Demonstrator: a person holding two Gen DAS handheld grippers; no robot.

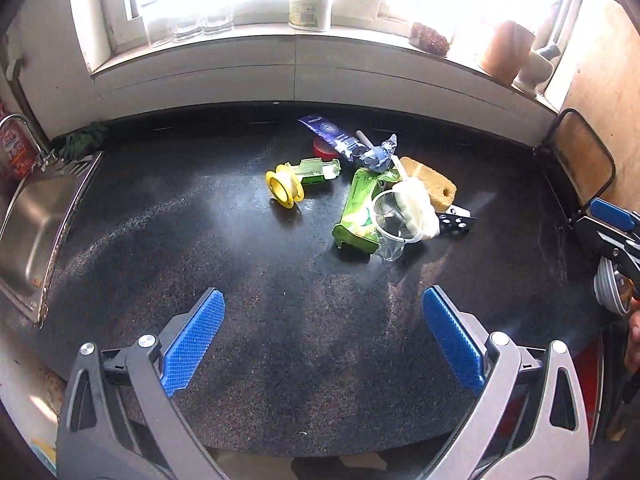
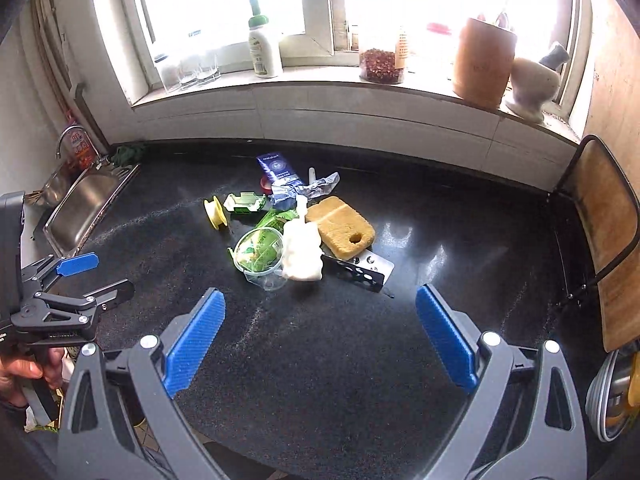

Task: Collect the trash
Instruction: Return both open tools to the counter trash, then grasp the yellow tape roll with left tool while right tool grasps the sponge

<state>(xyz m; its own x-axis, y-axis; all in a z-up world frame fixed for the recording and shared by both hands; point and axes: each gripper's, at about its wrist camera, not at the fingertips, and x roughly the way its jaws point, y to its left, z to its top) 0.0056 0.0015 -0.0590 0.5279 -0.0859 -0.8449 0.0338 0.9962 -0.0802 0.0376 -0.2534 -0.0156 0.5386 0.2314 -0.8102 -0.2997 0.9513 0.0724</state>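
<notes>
trash pile: table centre, 12 o'clock of both tongs
left tongs: spread, empty
right tongs: spread, empty

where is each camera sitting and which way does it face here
Left wrist: on the left gripper, angled down over the dark counter at the trash pile; own open blue pads show, the right gripper at the right edge.
Right wrist: on the right gripper, same downward aim; open pads, left gripper and a hand lower left.
Shared: clear plastic cup, sponge, sink, window sill.
</notes>
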